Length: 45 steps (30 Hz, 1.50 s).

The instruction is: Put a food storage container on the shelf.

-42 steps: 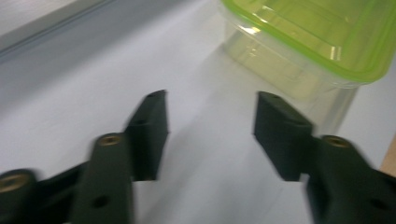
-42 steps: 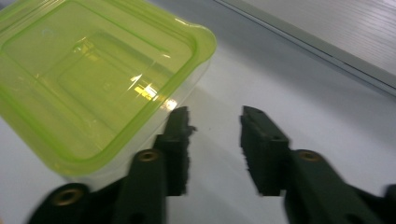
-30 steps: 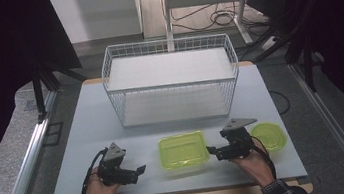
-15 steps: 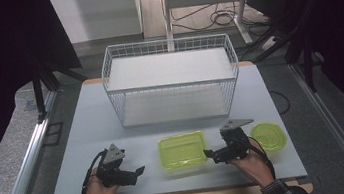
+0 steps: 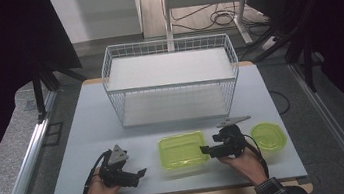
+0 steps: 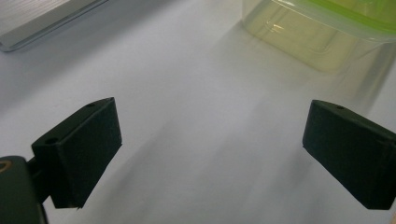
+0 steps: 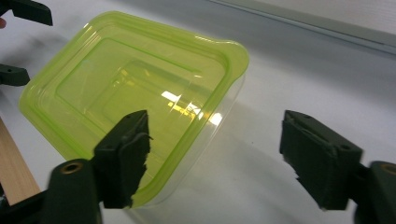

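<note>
A clear rectangular container with a lime-green lid (image 5: pixel 182 149) (image 7: pixel 135 88) sits at the table's front middle. My right gripper (image 5: pixel 204 149) (image 7: pixel 217 154) is at its right edge, open. Its jaws have just been closing. The lid's near corner reaches in between them, one jaw standing over the lid's rim and the other over bare table, and neither pad presses on it. My left gripper (image 5: pixel 140 174) (image 6: pixel 210 149) rests open to the left of the container with only table between its jaws. The container's side (image 6: pixel 322 32) lies ahead of it.
A round green-lidded container (image 5: pixel 267 136) stands just right of my right hand. A white wire basket (image 5: pixel 171 85) with two shelves takes up the back of the grey table (image 5: pixel 88 128). The wooden front edge (image 7: pixel 14 172) runs close below the container.
My right gripper has edged left toward the rectangular container. The left gripper and both containers have not moved.
</note>
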Available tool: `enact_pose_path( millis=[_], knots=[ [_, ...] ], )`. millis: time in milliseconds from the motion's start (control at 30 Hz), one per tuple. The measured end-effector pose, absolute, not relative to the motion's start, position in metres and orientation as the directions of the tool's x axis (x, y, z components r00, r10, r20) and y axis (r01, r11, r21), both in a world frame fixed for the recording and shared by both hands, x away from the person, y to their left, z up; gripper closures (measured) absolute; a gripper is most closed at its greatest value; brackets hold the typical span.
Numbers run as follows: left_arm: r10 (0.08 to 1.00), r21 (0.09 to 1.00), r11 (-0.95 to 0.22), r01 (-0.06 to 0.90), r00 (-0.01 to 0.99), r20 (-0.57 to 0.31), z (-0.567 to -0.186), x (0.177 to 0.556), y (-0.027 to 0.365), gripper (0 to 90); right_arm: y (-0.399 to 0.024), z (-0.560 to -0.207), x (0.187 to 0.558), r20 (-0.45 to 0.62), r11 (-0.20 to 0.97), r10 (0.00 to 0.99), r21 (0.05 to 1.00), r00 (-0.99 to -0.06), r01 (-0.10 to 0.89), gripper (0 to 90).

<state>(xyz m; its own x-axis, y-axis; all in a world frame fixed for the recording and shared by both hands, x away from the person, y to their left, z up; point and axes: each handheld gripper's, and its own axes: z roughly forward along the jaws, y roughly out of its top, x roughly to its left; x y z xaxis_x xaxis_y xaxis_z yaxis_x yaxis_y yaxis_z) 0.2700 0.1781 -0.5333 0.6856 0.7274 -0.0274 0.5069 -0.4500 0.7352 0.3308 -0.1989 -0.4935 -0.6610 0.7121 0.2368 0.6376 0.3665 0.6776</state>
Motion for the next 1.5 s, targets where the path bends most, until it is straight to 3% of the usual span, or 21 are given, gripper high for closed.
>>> enact_pose_path(
  millis=[100,133,167,333,667,1500],
  knots=[
    [0.728,0.737,-0.449,0.506,0.685,-0.027,-0.533,0.270,0.178,4.5,-0.198,-0.494,0.333,0.252,0.364,0.706,0.672,-0.662,0.645,34.6],
    [0.728,0.737,-0.449,0.505,0.685,-0.026,-0.533,0.270,0.178,4.5,-0.197,-0.495,0.335,0.276,0.350,0.708,0.662,-0.650,0.662,42.8],
    [0.728,0.737,-0.449,0.505,0.685,-0.026,-0.533,0.270,0.178,4.5,-0.197,-0.495,0.335,0.276,0.350,0.708,0.662,-0.650,0.662,42.8],
    [0.724,0.731,-0.458,0.506,0.689,-0.023,-0.534,0.270,0.177,4.6,-0.199,-0.500,0.348,0.422,0.291,0.680,0.596,-0.600,0.749,60.0],
    [0.724,0.726,-0.466,0.505,0.690,-0.015,-0.535,0.271,0.176,4.6,-0.209,-0.510,0.361,0.685,0.172,0.568,0.443,-0.457,0.880,79.1],
    [0.727,0.728,-0.463,0.505,0.686,-0.013,-0.534,0.271,0.179,4.5,-0.222,-0.479,0.365,0.690,0.085,0.550,0.514,-0.470,0.854,80.0]
  ],
)
